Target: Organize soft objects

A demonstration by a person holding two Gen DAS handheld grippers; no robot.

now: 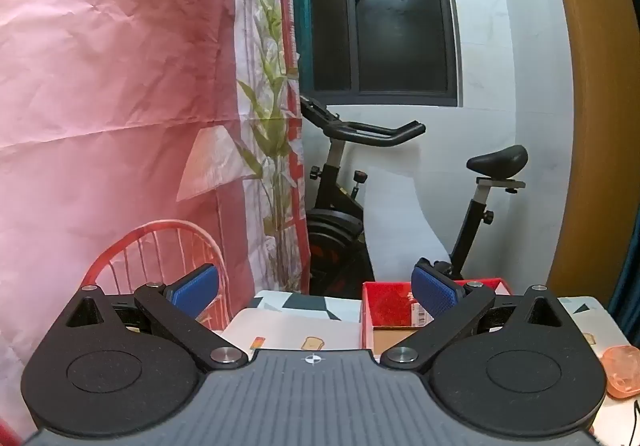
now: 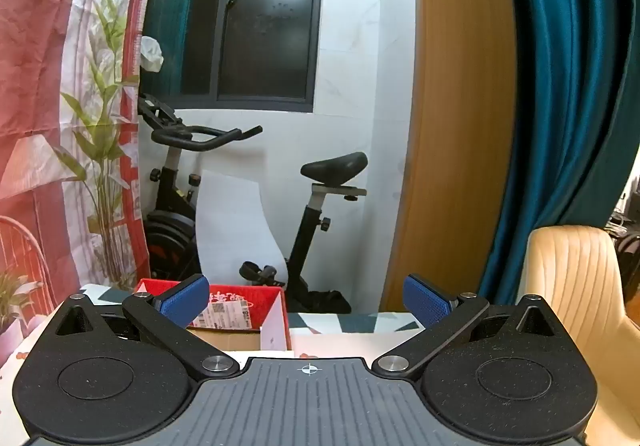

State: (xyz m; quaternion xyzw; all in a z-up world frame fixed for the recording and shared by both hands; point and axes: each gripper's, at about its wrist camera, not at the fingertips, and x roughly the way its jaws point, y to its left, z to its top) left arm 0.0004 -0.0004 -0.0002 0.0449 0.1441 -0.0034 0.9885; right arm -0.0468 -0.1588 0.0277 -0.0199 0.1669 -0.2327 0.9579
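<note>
An exercise bike (image 1: 400, 182) is standing by the dark window behind the patterned worktop (image 1: 304, 322). Both tools, left tool (image 1: 316, 290) and right tool (image 2: 306, 300), are hovering wide apart, gripping nothing. A red box (image 1: 384, 302) is sitting at the worktop's far edge (cardboard inside); a soft orange object (image 1: 622, 370) is lying well right.

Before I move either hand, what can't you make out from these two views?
- Box inside: left view, right pad and tong body cover the floor; right view, left pad and near wall hide it.
- Table near part: both views, tong bodies block it.
- Orange thing: left view, cut by the right edge, too blurred to name.
- Soft objects: none identifiable in either view.
</note>
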